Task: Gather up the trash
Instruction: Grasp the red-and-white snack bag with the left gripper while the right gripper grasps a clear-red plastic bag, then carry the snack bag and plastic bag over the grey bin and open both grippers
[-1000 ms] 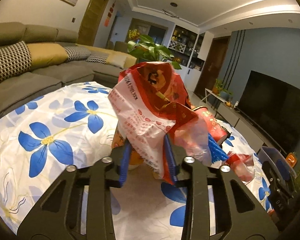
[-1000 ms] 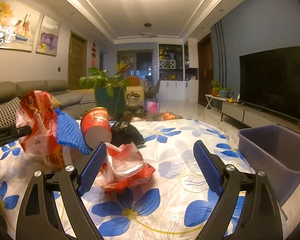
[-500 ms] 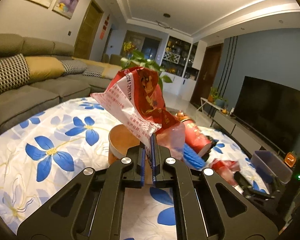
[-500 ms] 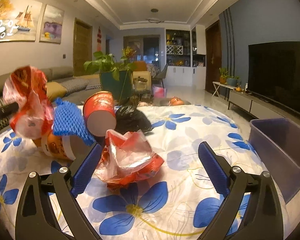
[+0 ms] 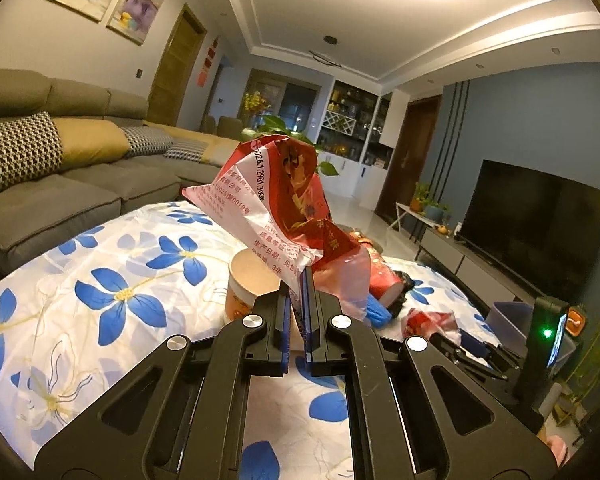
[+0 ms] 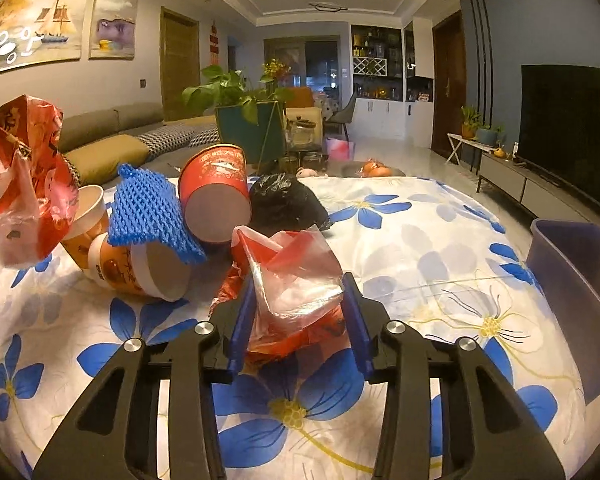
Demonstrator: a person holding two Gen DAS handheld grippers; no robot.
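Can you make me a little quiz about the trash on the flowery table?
1. True or false: the left gripper is pinching a red snack bag.
2. What lies on top of the cups? A) a blue net B) a book C) a shoe
3. Fill in: the right gripper is closing around a crumpled red and clear ____.

Key: 1 true; 2 A; 3 wrapper.
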